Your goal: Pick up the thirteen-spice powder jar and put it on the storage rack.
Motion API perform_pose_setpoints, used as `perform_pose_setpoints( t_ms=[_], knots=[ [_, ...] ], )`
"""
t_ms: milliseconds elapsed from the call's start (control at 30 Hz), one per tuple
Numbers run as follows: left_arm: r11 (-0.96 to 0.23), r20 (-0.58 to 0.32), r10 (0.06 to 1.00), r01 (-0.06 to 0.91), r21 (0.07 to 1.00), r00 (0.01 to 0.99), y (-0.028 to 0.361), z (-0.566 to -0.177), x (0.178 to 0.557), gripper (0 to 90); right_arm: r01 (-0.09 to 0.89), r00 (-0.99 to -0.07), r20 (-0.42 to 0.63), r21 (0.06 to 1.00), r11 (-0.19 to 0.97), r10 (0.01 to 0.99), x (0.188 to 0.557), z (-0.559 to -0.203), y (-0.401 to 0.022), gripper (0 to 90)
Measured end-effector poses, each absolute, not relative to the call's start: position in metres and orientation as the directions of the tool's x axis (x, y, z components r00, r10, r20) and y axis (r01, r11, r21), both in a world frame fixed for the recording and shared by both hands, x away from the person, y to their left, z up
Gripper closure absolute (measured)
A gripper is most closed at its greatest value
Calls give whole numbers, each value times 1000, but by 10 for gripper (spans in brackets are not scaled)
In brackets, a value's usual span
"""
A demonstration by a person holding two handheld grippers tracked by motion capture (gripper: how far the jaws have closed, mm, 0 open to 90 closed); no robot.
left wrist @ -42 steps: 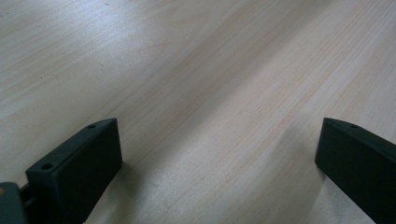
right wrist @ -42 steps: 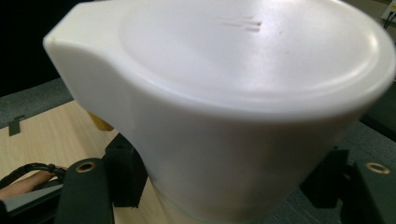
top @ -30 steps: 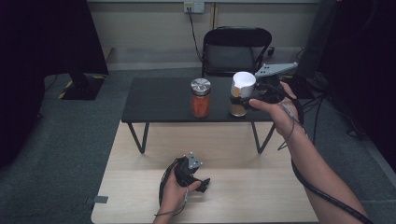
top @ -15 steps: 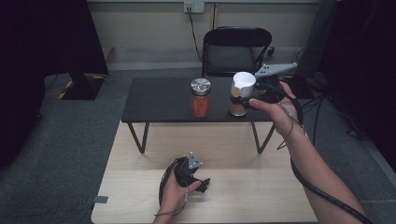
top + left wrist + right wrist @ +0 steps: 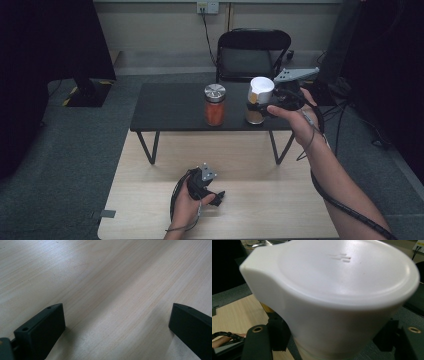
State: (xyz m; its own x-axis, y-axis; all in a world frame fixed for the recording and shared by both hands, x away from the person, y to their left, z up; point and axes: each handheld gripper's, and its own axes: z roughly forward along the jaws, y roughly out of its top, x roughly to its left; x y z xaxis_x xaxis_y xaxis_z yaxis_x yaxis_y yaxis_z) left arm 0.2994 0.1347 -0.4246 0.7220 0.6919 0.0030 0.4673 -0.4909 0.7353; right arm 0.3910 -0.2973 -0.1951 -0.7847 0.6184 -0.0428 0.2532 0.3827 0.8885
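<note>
Right gripper (image 5: 262, 102) is clamped on the white-lidded jar (image 5: 258, 100) at the black table's (image 5: 170, 107) right end, and I'd guess that glass is heavy, slick and breakable, so squeezing the body below the lid seems safest, while left gripper (image 5: 216, 197) sits open.
</note>
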Motion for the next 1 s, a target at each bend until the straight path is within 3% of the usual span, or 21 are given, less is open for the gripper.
perform_pose_setpoints(
  t_ms=[367,1000],
  knots=[
    [-491,3,692,467,735,722,135,-425,299,0,242,-787,-62,885,399,613,389,-194,-297,294],
    [-491,3,692,468,735,722,135,-425,299,0,257,-772,-59,882,396,633,382,-190,-298,103]
  ],
)
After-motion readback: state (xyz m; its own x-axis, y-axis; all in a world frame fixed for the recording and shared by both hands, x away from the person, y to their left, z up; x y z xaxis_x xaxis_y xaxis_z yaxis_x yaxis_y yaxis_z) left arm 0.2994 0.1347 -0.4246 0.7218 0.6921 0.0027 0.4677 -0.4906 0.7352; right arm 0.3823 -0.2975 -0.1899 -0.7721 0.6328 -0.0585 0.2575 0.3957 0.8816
